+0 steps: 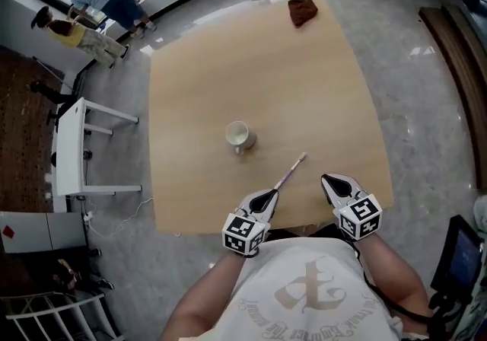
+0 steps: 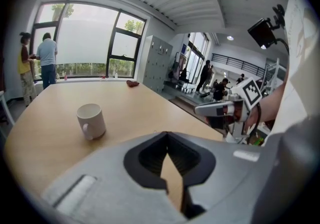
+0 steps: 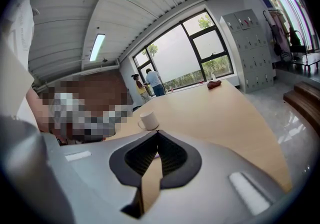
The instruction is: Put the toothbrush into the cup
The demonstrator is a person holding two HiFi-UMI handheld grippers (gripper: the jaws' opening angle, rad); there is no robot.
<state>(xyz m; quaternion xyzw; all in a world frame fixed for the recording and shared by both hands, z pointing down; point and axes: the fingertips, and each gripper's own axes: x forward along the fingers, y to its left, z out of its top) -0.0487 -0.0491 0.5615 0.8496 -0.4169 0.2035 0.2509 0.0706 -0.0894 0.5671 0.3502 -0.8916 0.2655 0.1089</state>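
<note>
Big wooden table (image 1: 198, 88) takes up most of the head view. The left tongs (image 1: 268, 196) and right tongs (image 1: 328, 179) sit side by side at its near edge. Both are closed - tips together, nothing between them. White cup (image 1: 238, 135) stands upright mid-table, beyond the left tongs, handle toward the near side. Brown cloth (image 1: 302, 11) lies at the far right corner, well apart from the rest. Toothbrush (image 1: 290, 171) lies flat on the table, right of and nearer than the cup and outside it. It runs diagonally, head far-right, handle end right at the left tongs' tip - contact unclear.
</note>
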